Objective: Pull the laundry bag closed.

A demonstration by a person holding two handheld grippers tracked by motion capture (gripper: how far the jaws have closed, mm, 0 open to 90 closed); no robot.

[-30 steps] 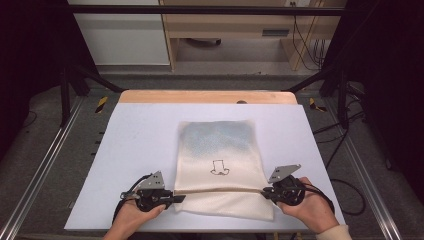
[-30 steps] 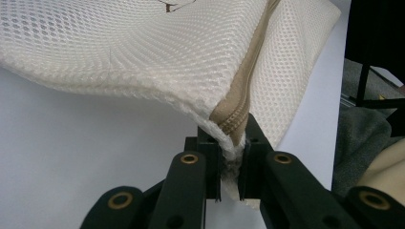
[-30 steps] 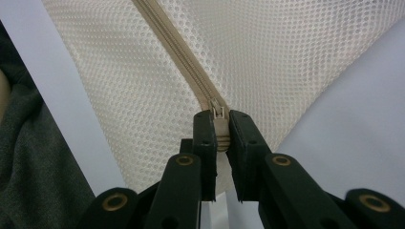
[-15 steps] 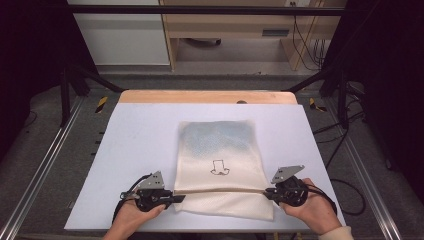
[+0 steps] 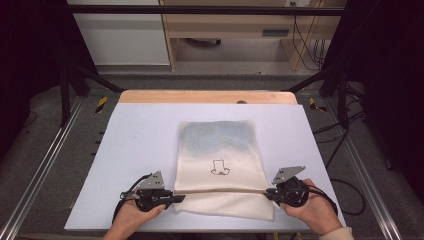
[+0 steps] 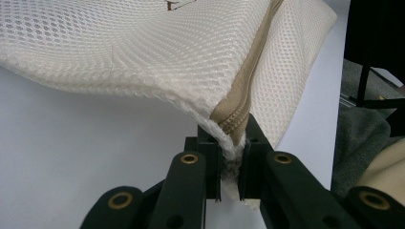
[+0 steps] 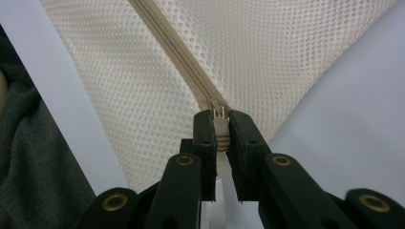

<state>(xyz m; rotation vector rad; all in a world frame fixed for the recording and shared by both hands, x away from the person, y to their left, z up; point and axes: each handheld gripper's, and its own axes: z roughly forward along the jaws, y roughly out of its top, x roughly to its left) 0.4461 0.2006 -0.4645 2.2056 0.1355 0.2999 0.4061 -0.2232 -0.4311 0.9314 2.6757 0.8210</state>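
A pale lavender tabletop (image 5: pixel 140 150) is carrying a cream mesh zip bag (image 5: pixel 220 150), lying flat near the middle and reaching toward the near edge. A small dark outline drawing (image 5: pixel 219 168) is sitting on the bag's upper face. A tan zipper (image 5: pixel 220 190) is running left to right across the bag's near part. The left gripper (image 5: pixel 176 199) is lying at the bag's near-left edge, its jaws clamping the zipper's end and the mesh seam there (image 6: pixel 232 143) — fabric bunching between them. The right gripper (image 5: pixel 268 192) is sitting at the near-right edge, jaws pinching the small pale zipper pull (image 7: pixel 219 125) — zipper stretching taut between both.
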